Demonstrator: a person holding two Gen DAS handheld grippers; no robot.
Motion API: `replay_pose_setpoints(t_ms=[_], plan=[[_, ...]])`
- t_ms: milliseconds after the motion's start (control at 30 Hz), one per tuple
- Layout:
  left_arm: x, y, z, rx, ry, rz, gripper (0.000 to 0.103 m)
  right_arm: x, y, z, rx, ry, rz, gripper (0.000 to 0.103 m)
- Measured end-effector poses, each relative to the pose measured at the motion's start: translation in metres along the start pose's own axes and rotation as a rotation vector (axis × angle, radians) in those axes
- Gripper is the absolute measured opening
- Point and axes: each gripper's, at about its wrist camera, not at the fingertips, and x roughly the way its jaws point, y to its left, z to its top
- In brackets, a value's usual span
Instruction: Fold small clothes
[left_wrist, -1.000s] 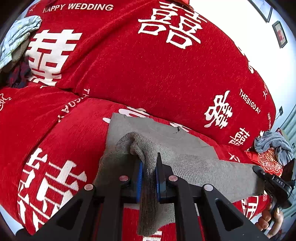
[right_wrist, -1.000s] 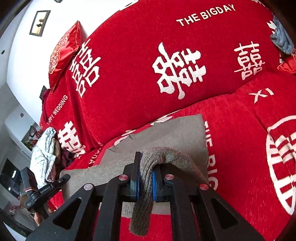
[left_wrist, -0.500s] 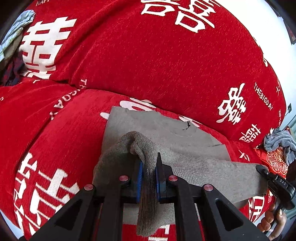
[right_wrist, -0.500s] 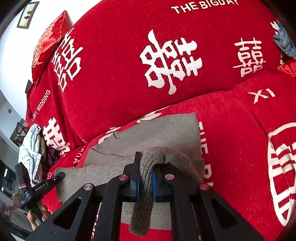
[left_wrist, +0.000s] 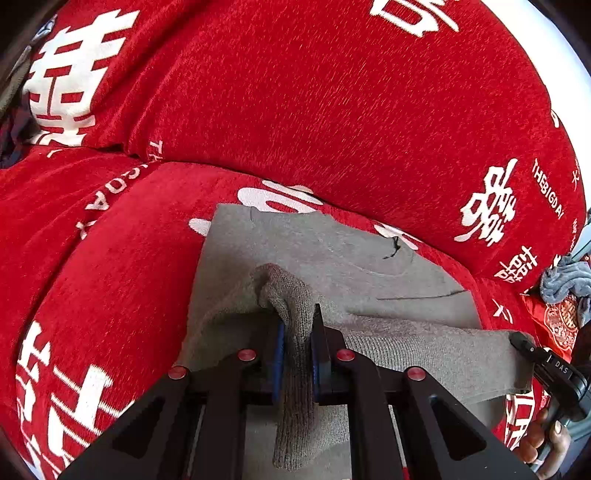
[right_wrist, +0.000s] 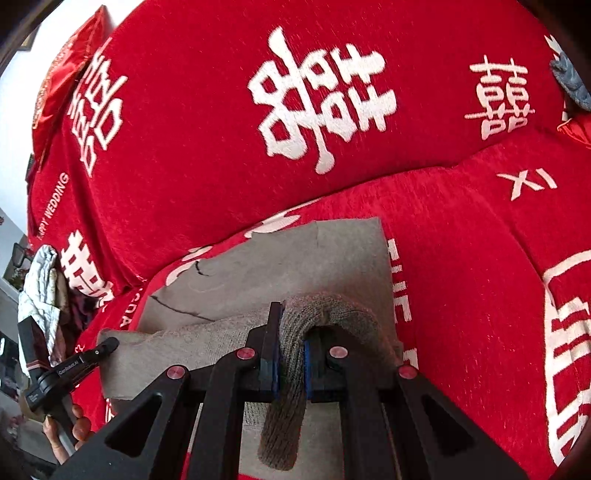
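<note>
A red chenille sofa cover printed with white double-happiness characters (left_wrist: 332, 110) fills both views, its seat serving as the folding surface. Across the lower centre of each frame lies a grey knitted garment (left_wrist: 332, 258), its far portion spread flat on the seat while its near edge is lifted and carried over it, apparently so the garment can be doubled onto itself. The raised edge runs as a taut band between the two tools, which suggests the corners are held level to keep the fold straight. At the lower centre of the left wrist view, the left gripper (left_wrist: 297, 347) has its jaws nearly together, clamped on a bunched corner of the knit that droops below the blue pads. At the lower centre of the right wrist view, the right gripper (right_wrist: 291, 354) is likewise pinched tight on the opposite corner, a loop of fabric arching over one finger.
</note>
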Motion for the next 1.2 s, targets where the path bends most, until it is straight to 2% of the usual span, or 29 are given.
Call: replay_pose_setpoints(t_ms=[333, 500, 667, 800, 933, 1000, 1033, 1067, 1100, 1133, 1167, 1200], plan=[[0.039, 0.013, 0.002, -0.016, 0.073, 0.008, 0.013, 0.038, -0.014, 0.003, 0.010, 0.057, -0.054, 0.010], [0.043, 0.016, 0.001, -0.016, 0.070, -0.003, 0.013, 0.046, -0.022, 0.001, 0.026, 0.067, -0.057, 0.010], [0.029, 0.013, 0.012, -0.030, 0.032, -0.033, 0.013, 0.036, -0.012, 0.008, -0.003, 0.028, -0.045, 0.010], [0.029, 0.009, 0.022, -0.025, 0.021, -0.024, 0.013, 0.035, -0.008, 0.016, -0.007, 0.013, -0.037, 0.010], [0.052, 0.012, 0.020, -0.024, 0.091, 0.017, 0.013, 0.052, -0.010, 0.015, -0.009, 0.049, -0.065, 0.010], [0.060, 0.017, 0.017, -0.044, 0.113, 0.014, 0.015, 0.058, -0.015, 0.013, 0.010, 0.068, -0.064, 0.011], [0.060, 0.020, 0.017, -0.063, 0.120, -0.010, 0.024, 0.060, -0.019, 0.013, 0.033, 0.080, -0.045, 0.014], [0.059, 0.023, 0.017, -0.083, 0.126, -0.048, 0.044, 0.061, -0.022, 0.012, 0.051, 0.086, -0.028, 0.015], [0.057, 0.026, 0.017, -0.111, 0.140, -0.104, 0.059, 0.061, -0.024, 0.011, 0.061, 0.090, -0.016, 0.016], [0.052, 0.029, 0.018, -0.134, 0.127, -0.127, 0.090, 0.058, -0.025, 0.010, 0.060, 0.091, 0.000, 0.018], [0.043, 0.030, 0.019, -0.145, 0.085, -0.092, 0.102, 0.056, -0.025, 0.010, 0.058, 0.087, 0.008, 0.025], [0.036, 0.029, 0.019, -0.144, 0.054, -0.071, 0.102, 0.051, -0.025, 0.008, 0.055, 0.079, 0.017, 0.037]])
